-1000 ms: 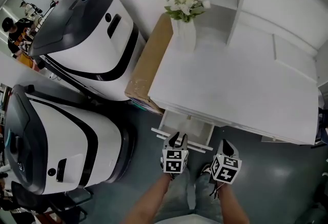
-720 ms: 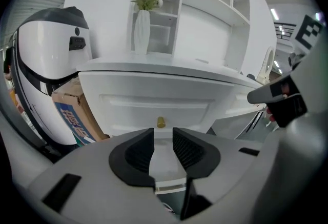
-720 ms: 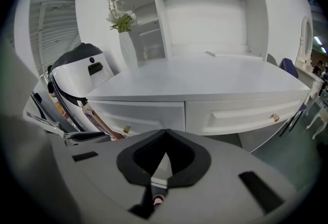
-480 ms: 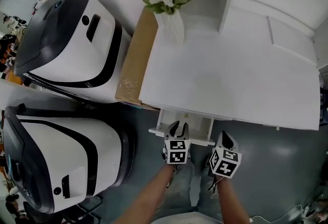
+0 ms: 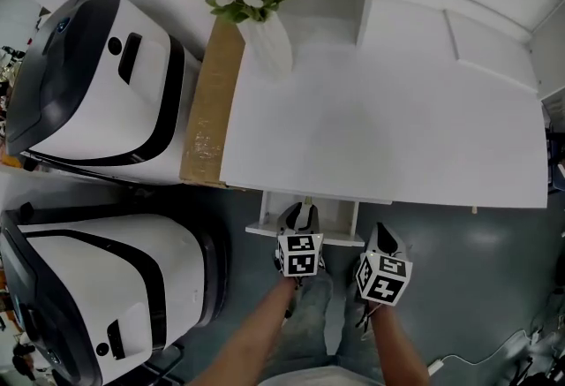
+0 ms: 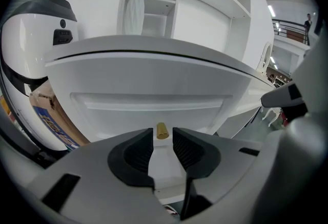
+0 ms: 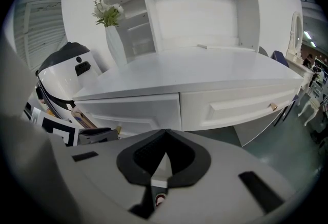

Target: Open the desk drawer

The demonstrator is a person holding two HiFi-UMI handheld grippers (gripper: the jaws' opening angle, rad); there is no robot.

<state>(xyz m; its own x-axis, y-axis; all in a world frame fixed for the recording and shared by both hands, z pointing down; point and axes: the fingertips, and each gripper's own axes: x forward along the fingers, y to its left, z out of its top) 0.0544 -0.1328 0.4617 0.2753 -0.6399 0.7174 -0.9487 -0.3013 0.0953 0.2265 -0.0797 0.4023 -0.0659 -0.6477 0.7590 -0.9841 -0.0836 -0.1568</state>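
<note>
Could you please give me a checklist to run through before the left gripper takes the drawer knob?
1. Left gripper jaws apart: ok.
2. Gold knob in line with the gap between its jaw tips: ok.
3. Pads pressing on the knob: not ok, no contact yet.
4. Right gripper shut, empty and off the drawer: ok.
5. Room behind the drawer front for a pull: cannot tell; the person's legs stand close.

Flower vase (image 5: 269, 49); cardboard box (image 5: 205, 110); white machines (image 5: 106, 102)
</note>
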